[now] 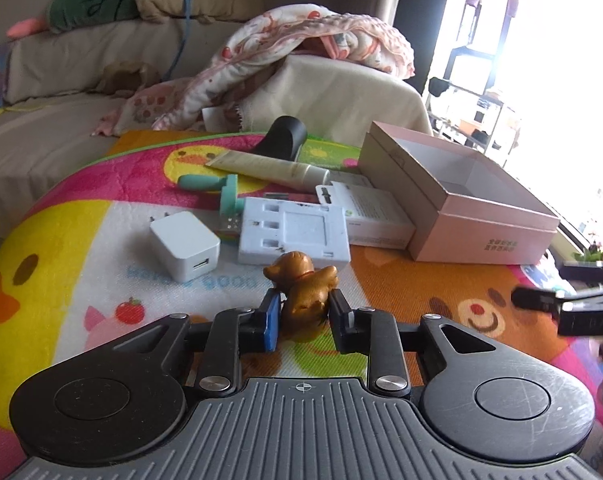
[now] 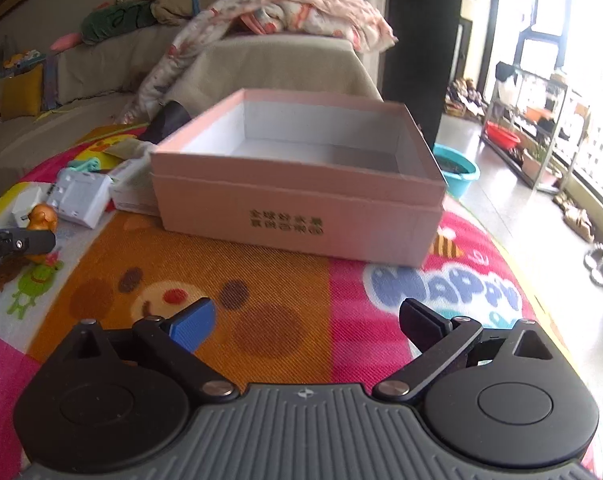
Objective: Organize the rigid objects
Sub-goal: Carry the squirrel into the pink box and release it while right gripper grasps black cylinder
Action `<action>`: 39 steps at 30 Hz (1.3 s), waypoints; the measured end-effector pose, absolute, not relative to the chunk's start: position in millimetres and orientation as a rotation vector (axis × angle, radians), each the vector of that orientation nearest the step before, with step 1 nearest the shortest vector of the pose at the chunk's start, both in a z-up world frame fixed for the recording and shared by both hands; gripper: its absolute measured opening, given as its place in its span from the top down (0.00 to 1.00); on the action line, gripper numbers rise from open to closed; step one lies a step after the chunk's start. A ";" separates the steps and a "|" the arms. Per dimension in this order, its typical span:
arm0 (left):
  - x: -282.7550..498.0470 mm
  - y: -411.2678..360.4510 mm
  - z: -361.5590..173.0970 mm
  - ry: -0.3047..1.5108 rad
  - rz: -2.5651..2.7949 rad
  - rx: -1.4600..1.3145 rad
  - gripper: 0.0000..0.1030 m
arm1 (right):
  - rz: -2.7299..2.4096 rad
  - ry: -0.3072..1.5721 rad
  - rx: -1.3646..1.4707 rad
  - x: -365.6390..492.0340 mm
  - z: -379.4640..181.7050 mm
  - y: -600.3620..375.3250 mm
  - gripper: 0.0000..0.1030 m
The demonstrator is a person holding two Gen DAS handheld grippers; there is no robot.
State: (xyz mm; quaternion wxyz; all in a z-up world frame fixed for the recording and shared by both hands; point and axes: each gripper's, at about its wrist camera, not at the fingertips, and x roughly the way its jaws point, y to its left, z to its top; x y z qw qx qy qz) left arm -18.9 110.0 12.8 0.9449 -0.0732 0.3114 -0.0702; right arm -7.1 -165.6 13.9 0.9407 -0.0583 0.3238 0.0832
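Note:
My left gripper (image 1: 303,312) is shut on a small golden-brown dog figurine (image 1: 301,292), held just above the colourful play mat (image 1: 81,240). The figurine also shows at the far left of the right wrist view (image 2: 41,216). An open pink box (image 1: 461,204) sits to the right, empty inside (image 2: 301,176). My right gripper (image 2: 305,328) is open and empty over the mat, in front of the box. Its tip shows at the right edge of the left wrist view (image 1: 541,300).
On the mat behind the figurine lie a white USB charger (image 1: 185,246), a white plastic block (image 1: 297,236), a white carton (image 1: 369,212), a cream tube (image 1: 269,166), a teal tool (image 1: 221,188) and a black object (image 1: 285,136). A sofa with a blanket (image 1: 301,48) stands behind.

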 end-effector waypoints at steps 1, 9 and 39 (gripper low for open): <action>-23.9 115.4 12.8 0.636 -0.144 -0.146 0.72 | 0.203 0.639 -0.126 -6.3 22.6 -158.3 0.04; -41.0 144.2 8.6 0.585 -0.162 -0.258 0.72 | 0.404 0.700 -0.074 99.4 111.2 -61.3 0.04; -63.0 108.8 17.6 0.562 -0.310 -0.200 0.72 | 0.543 0.630 -0.182 18.1 125.7 -88.9 0.56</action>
